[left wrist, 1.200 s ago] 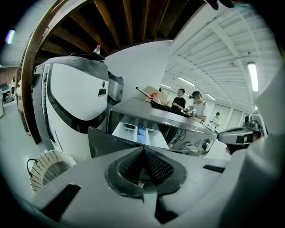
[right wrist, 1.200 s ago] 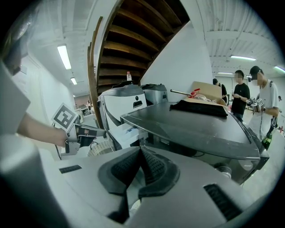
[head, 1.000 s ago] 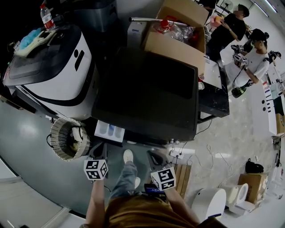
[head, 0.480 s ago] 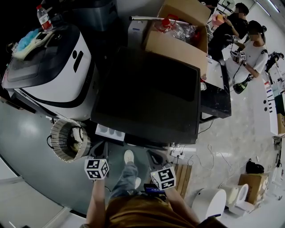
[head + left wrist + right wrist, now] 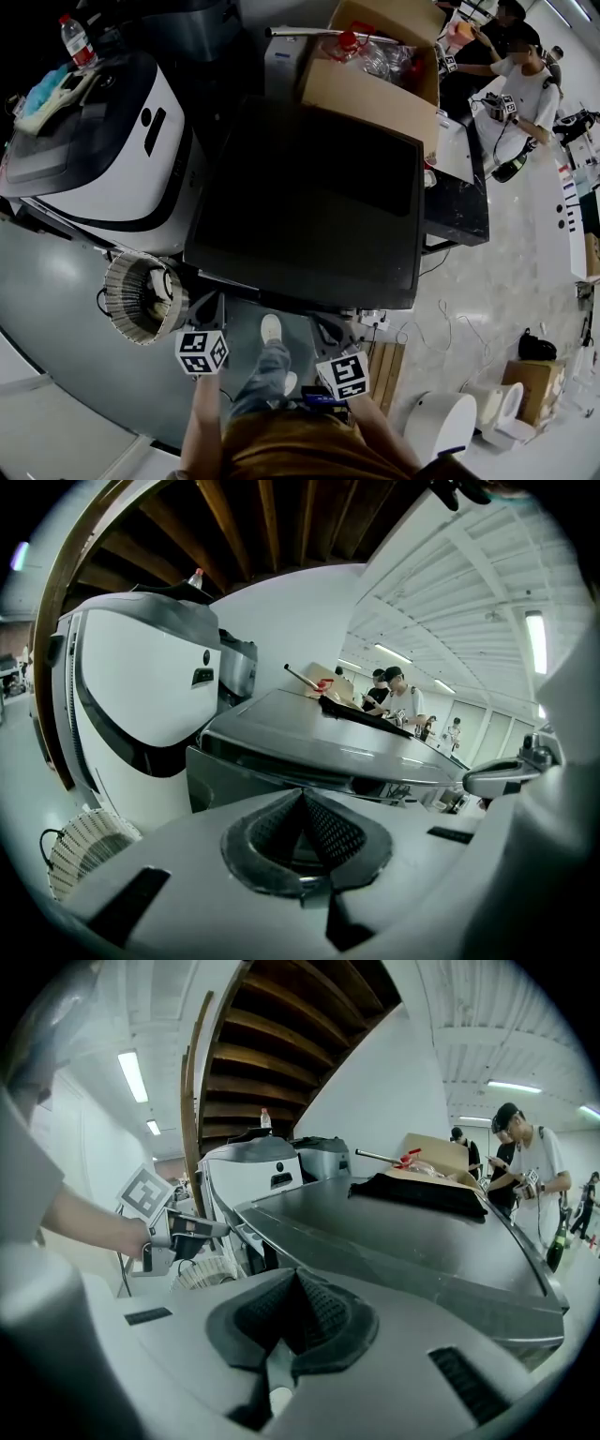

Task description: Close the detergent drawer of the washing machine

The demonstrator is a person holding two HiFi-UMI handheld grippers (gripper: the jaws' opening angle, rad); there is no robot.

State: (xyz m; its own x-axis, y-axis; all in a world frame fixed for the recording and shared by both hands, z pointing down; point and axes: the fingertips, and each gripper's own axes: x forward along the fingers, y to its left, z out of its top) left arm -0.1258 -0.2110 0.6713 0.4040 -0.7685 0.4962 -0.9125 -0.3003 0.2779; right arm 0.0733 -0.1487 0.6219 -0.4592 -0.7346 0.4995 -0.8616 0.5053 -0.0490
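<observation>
Head view: drawer, jutting from washer [image 5: 309, 197] front 1 s ago, is now pushed in and out of sight under the top's edge, just ahead of L gripper [image 5: 210, 300]. R gripper [image 5: 324, 325] is level beside it, both forearms stretched fwd.
L gripper view: jaws together, nothing held; washer corner just ahead.
R gripper view: jaws together, nothing held; L gripper to its left.

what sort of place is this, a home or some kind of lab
Probably a lab or workshop, not a home: the washing machine stands near a wooden staircase, a cardboard box sits behind it, and other people work at a white counter.
</observation>
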